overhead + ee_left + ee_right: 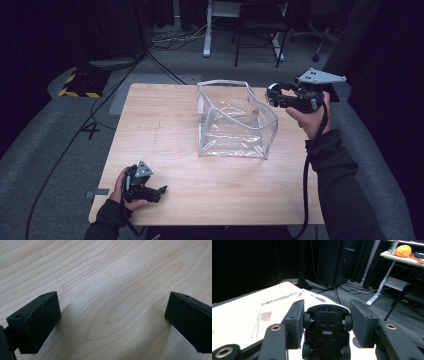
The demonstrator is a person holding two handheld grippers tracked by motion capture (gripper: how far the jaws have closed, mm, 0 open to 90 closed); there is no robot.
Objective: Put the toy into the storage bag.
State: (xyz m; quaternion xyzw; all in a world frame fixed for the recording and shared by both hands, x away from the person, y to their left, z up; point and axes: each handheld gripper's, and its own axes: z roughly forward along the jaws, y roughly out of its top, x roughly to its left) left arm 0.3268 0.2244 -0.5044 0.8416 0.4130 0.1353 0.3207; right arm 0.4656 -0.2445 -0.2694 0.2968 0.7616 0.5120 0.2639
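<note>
While the left gripper (161,190) rests wide open on the pale wooden counter (165,135), the right gripper (326,322) clamps a small black-bottomed toy car (326,332) beside the clear plastic pouch (232,122).

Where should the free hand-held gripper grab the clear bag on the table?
Grip the clear bag by its grey-edged rim nearest the left hand-held gripper, coming from above: the rim stands up stiff and open, while the film walls look slack and slippery.
</note>
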